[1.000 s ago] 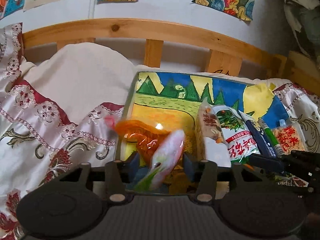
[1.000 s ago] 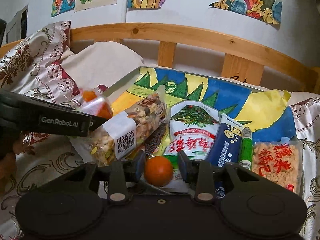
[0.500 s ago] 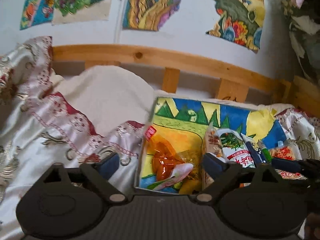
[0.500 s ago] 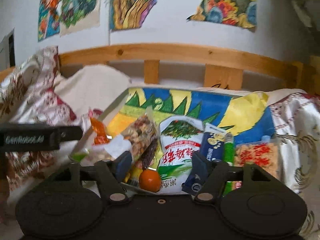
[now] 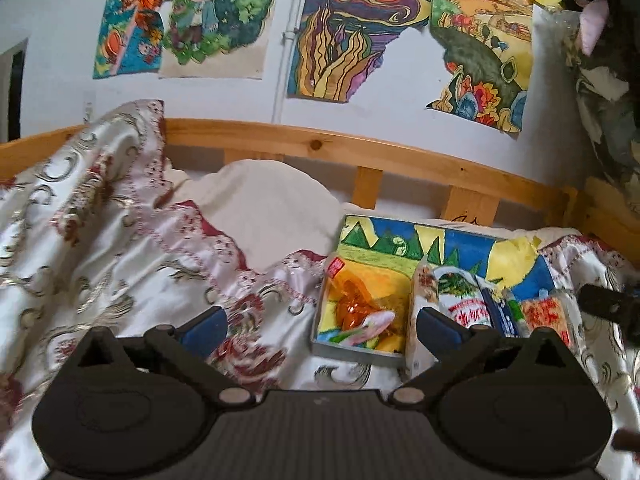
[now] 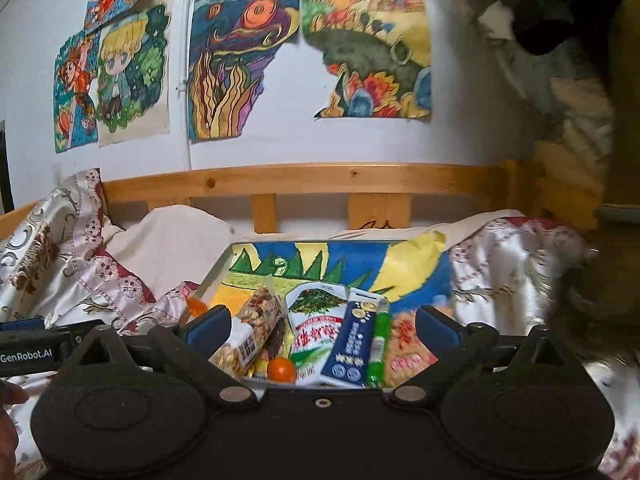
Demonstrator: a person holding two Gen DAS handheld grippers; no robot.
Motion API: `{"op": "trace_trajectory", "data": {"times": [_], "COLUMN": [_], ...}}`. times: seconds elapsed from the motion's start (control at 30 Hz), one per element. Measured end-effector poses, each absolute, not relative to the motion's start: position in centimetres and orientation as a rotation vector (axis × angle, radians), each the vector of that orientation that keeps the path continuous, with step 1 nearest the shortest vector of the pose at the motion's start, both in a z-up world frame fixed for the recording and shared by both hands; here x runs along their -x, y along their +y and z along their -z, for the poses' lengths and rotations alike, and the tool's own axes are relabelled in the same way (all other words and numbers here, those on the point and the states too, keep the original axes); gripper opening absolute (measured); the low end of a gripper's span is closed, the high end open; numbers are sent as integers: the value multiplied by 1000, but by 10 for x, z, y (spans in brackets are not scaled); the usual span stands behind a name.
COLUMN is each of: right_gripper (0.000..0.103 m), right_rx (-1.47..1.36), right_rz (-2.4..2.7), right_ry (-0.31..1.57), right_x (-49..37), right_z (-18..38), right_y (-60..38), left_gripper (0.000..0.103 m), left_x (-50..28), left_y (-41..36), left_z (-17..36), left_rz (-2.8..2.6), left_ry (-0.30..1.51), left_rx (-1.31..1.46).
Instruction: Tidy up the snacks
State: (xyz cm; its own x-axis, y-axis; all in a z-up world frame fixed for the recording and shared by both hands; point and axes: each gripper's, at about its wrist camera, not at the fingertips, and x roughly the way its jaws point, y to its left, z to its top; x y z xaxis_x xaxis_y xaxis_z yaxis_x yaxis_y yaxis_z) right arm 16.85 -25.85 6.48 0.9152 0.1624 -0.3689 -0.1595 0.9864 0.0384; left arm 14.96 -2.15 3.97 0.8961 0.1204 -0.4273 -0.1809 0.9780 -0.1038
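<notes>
Wooden bed rails back the painted tray (image 6: 240, 254), where the snacks (image 6: 316, 330) lie in a row. Both the left hand-held gripper (image 5: 320, 326) and right hand-held gripper (image 6: 322, 326) hang spread, empty. Risk: soft bedding could tip the tray.

Bed (image 5: 120, 264) carries painted tray (image 6: 400, 264) and pillow (image 5: 264, 200).

The tray (image 6: 404, 256) shows green trees on blue and yellow. The orange (image 6: 281, 369) is orange, the quilt (image 5: 120, 248) cream with red flowers.
</notes>
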Motion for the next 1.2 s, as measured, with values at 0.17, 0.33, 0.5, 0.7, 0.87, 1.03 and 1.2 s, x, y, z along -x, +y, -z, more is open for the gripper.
{"op": "trace_trajectory", "data": {"times": [0.17, 0.33, 0.5, 0.7, 0.87, 1.03, 1.2], "right_gripper": [102, 102, 102, 102, 102, 102, 102], "right_rx": [-14, -45, -65, -46, -43, -44, -47], "right_rz": [-157, -142, -140, -149, -147, -149, -146], "right_ry": [382, 398, 435, 451, 455, 456, 461], "right_x": [-122, -81, -53, -36, -34, -34, -34], "right_z": [-72, -75, -71, -67, -66, -66, -64], "right_y": [-268, -275, -275, -271, -270, -271, -273], "left_gripper": [103, 103, 103, 103, 103, 103, 103], "left_x": [-118, -84, -58, -42, -36, -36, -37], "left_y": [-24, -26, -35, -41, -41, -41, -40], "left_z": [-49, -54, -53, -53, -50, -50, -49], "left_rz": [-193, -220, -217, -211, -215, -219, -220], "left_ry": [451, 455, 475, 480, 484, 483, 486], "left_rx": [135, 136, 97, 68, 67, 62, 61]}}
